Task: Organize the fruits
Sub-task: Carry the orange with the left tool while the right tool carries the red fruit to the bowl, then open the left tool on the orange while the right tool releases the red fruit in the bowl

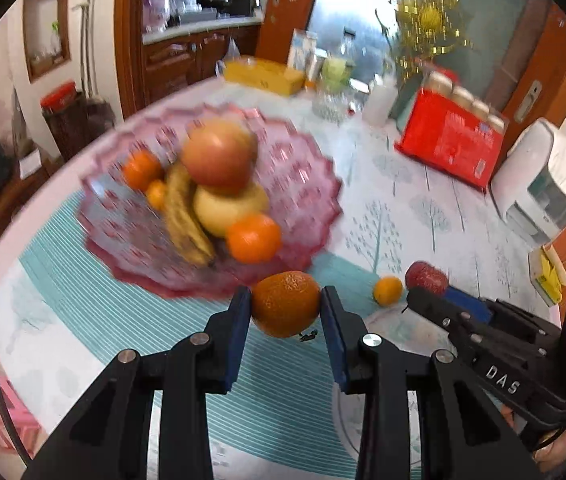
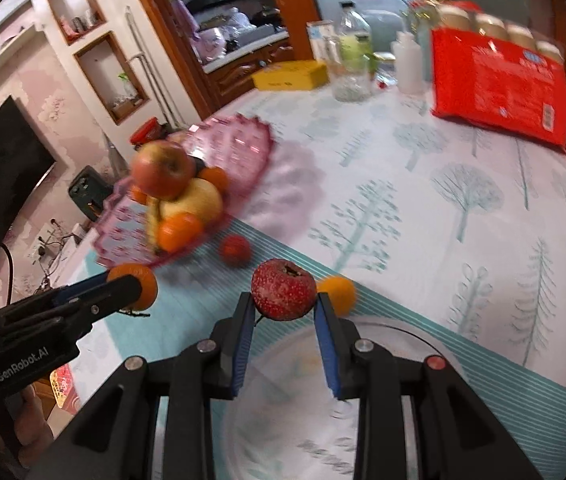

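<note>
My left gripper (image 1: 285, 304) is shut on a mandarin orange (image 1: 285, 302), held above the teal striped mat (image 1: 131, 320); the same gripper (image 2: 139, 286) shows at the left of the right wrist view. My right gripper (image 2: 284, 300) is shut on a small red speckled fruit (image 2: 284, 289), seen also in the left wrist view as the red fruit (image 1: 426, 276). A pink glass fruit bowl (image 1: 299, 172) holds an apple (image 1: 219, 156), a pear, a banana and several mandarins. One small mandarin (image 1: 388, 290) and a small red fruit (image 2: 235, 250) lie on the mat.
A clear round plate (image 2: 415, 340) sits on the mat under my right gripper. Farther back on the tree-print tablecloth (image 2: 463, 200) stand a red package (image 2: 499, 84), a yellow box (image 2: 291, 76), bottles and jars (image 2: 353, 56). A white appliance (image 1: 543, 176) is at the right edge.
</note>
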The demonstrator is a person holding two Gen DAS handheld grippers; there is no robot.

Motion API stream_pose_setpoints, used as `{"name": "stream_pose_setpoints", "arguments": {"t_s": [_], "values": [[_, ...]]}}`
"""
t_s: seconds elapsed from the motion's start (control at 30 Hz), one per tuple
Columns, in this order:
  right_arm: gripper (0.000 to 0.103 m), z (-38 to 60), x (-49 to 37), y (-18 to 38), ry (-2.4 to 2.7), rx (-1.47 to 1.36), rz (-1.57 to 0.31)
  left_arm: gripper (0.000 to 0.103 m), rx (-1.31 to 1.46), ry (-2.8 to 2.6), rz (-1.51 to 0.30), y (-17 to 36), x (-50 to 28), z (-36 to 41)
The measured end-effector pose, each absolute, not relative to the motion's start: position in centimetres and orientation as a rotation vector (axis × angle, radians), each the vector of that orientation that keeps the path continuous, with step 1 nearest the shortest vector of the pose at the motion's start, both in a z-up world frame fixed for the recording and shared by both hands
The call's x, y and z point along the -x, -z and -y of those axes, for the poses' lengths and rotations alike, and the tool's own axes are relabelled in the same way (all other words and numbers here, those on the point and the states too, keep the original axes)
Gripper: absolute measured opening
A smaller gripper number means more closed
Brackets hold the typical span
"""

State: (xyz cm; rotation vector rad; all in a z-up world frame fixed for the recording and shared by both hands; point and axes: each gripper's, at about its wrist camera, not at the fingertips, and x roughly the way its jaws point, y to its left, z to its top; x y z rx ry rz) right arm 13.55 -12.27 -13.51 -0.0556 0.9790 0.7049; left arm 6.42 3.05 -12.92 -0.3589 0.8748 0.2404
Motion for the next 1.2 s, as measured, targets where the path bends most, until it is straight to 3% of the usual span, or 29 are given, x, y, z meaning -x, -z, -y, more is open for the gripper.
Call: {"name": "stream_pose_setpoints", "arguments": {"t_s": [0.43, 0.8, 1.2], "values": [[0.031, 3.3, -13.2, 11.1, -0.704, 0.044, -0.969, 0.034, 0.321, -0.309, -0.807, 8.5, -5.8, -13.5], [0.031, -0.5, -16.2, 13.3, -0.536, -0.013, -1.022, 0.034, 0.259, -0.208, -0.933, 12.2, -10.3, -19.1], [0.031, -2.1, -18.5, 15.6, -0.397, -0.001, -1.060, 0.034, 0.220, -0.115, -1.016, 15.4, -14.1, -20.1]]}}
